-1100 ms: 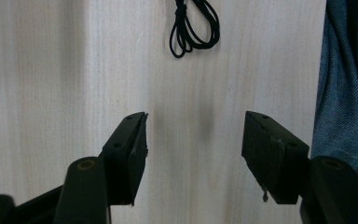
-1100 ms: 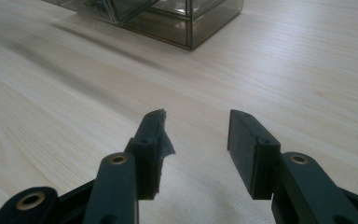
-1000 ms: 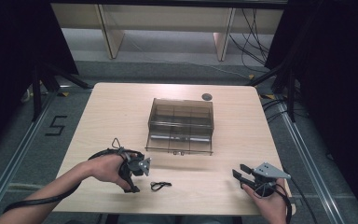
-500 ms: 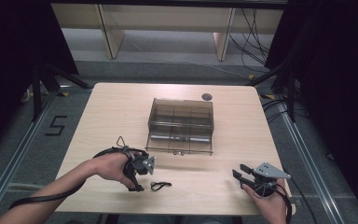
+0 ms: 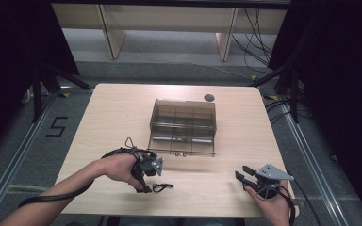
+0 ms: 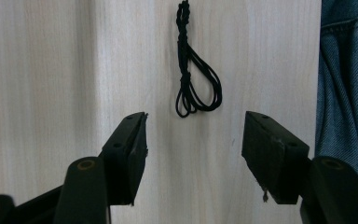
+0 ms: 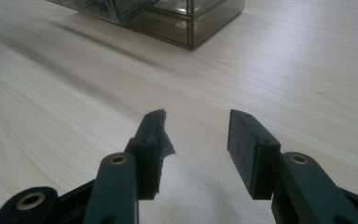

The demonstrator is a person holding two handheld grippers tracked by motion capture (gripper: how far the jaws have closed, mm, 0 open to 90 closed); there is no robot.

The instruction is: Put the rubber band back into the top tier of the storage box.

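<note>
Left gripper (image 6: 193, 135) spread wide above the black cord (image 6: 193, 70) lying flat near the table's (image 5: 122, 108) front edge, right gripper (image 7: 193, 140) also agape and idle: risk of pads skidding over such thin loops, closing on nothing.

The left gripper (image 5: 147, 184) edged rightward along the table's (image 5: 122, 108) near edge, closing on the black cord (image 5: 162, 187).

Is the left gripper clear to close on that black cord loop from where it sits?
Probably yes. The left gripper is open, the black cord loop lies flat on bare table just ahead of its jaws, and nothing sits between.
</note>
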